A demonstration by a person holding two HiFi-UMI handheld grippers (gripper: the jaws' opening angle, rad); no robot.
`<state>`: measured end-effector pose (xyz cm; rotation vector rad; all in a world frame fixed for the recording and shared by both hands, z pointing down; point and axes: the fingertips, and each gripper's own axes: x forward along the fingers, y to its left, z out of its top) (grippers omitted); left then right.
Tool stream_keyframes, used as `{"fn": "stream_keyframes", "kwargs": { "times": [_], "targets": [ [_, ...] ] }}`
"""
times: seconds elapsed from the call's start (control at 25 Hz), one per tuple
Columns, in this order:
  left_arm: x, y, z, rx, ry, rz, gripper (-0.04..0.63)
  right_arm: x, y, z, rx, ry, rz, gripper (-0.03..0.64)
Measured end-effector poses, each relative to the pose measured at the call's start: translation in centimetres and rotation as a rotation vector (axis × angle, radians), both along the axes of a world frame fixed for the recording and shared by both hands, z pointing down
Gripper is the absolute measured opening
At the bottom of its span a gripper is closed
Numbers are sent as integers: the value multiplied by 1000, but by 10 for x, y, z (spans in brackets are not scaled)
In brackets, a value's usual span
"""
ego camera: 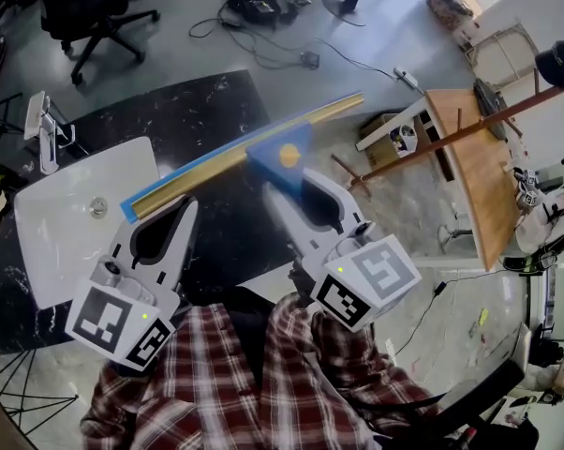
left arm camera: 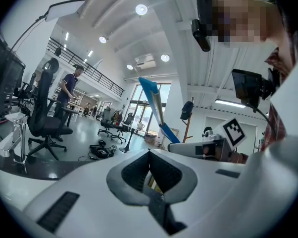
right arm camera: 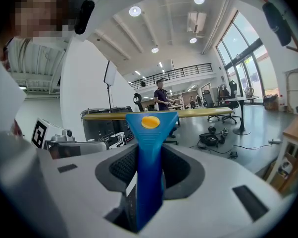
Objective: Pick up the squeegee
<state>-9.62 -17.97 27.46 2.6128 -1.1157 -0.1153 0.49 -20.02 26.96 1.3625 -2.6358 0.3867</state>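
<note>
The squeegee point(ego camera: 228, 156) has a blue handle with a yellow dot and a long blade with a yellow strip and blue edge. It hangs in the air, blade running from lower left to upper right. My right gripper point(ego camera: 289, 187) is shut on its handle point(right arm camera: 148, 152), which stands up between the jaws in the right gripper view, the blade point(right arm camera: 203, 113) lying crosswise beyond. My left gripper point(ego camera: 185, 210) sits just below the blade's left end, apart from it. In the left gripper view its jaws meet at the tips point(left arm camera: 149, 151) with nothing between them, and the squeegee point(left arm camera: 154, 103) shows above.
Below me are a white table point(ego camera: 48, 232) and a dark marbled surface point(ego camera: 207, 111). A wooden board on a stand point(ego camera: 474, 167) is at the right, an office chair point(ego camera: 99, 7) and cables point(ego camera: 263, 7) at the far side. A person point(left arm camera: 70, 88) stands in the background.
</note>
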Motion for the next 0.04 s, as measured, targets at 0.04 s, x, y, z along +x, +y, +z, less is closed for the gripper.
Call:
{"fn": "stream_keyframes", "kwargs": {
  "times": [0.04],
  "targets": [
    [0,0,0,1,0,1,9,0,0,0,0,-1,0,138]
  ]
}}
